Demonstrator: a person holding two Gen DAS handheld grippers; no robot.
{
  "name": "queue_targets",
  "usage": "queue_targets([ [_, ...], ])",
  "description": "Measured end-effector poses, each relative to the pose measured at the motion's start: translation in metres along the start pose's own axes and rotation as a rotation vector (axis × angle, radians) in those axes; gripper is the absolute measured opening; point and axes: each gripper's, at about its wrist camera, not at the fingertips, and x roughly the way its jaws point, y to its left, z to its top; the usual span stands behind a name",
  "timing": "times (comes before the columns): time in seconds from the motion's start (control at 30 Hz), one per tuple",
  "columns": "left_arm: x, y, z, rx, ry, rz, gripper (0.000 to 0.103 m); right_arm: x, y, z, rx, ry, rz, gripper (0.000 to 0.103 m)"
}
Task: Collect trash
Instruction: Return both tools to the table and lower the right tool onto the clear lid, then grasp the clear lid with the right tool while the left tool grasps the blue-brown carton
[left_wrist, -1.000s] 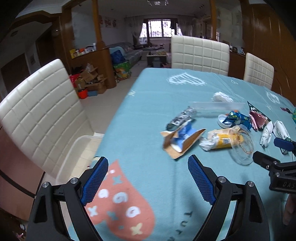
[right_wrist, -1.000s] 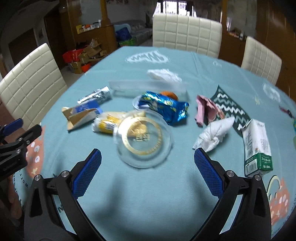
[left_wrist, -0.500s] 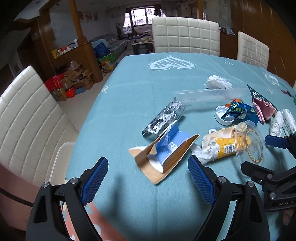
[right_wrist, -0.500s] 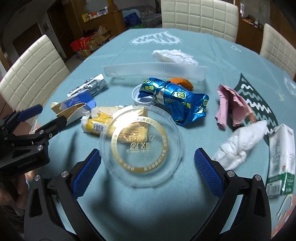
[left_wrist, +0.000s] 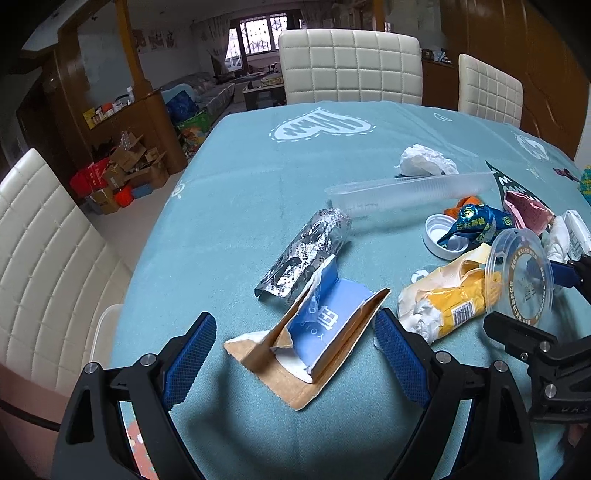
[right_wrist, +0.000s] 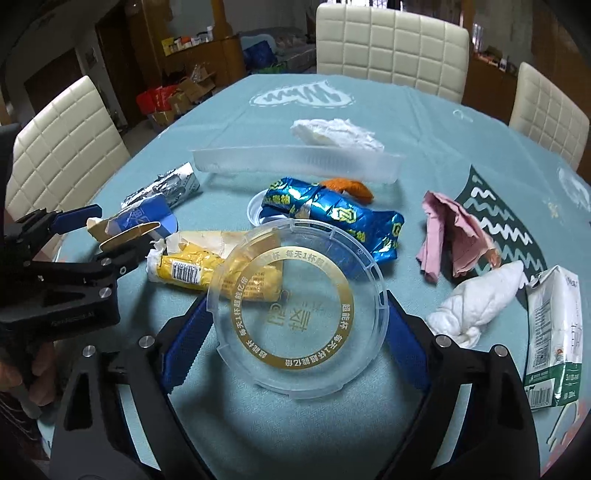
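1. The right gripper (right_wrist: 295, 343) has just been closing its jaws. The clear round plastic lid (right_wrist: 297, 310) with a gold ring of print sits between the blue pads, and both pads seem to meet its rim, so the gripper looks clamped on the lid. The lid is tilted, with its far edge raised over the trash behind it.
2. The left gripper (left_wrist: 295, 350) has its jaws wide apart and holds nothing. A torn blue and brown cardboard carton (left_wrist: 314, 339) lies on the tablecloth (left_wrist: 258, 184) between the two pads; whether the pads touch it, I cannot tell.
3. Just behind the lid lies a crumpled yellow and white wrapper (right_wrist: 207, 266), and beside it a blue foil snack bag (right_wrist: 332, 218) that rests on a small white cap (right_wrist: 255, 212).
4. A silver foil wrapper (left_wrist: 306, 254) lies just behind the carton.
5. To the right are a pink crumpled paper (right_wrist: 450, 236), a white tissue wad (right_wrist: 476, 302) and a flattened milk carton (right_wrist: 550, 332).
6. Farther away a long clear plastic tray (right_wrist: 295, 162) lies across the table, with an orange scrap (right_wrist: 349, 188) in front of it and another white tissue (right_wrist: 336, 133) behind it.
7. White padded chairs (right_wrist: 391, 44) stand around the table.
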Motion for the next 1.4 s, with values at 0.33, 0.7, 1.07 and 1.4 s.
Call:
queue_targets([
  [0.33,-0.017,-0.001,-0.006,0.004,0.0,-0.066,0.035,-0.012,-0.001,-0.001,0.015,-0.023,-0.002,0.087],
  [0.7,-0.025,0.005,-0.006,-0.026,-0.016,-0.084,0.003,-0.021,0.002,-0.003,0.008,-0.05,-0.01,0.087],
  [1.07,-0.015,0.002,-0.006,-0.008,-0.01,-0.073,0.005,-0.015,-0.001,-0.003,0.017,-0.035,0.008,0.087],
  [1.4,-0.006,0.012,-0.01,-0.06,0.036,-0.108,0.002,-0.015,-0.002,-0.002,0.026,-0.035,0.016,0.087],
])
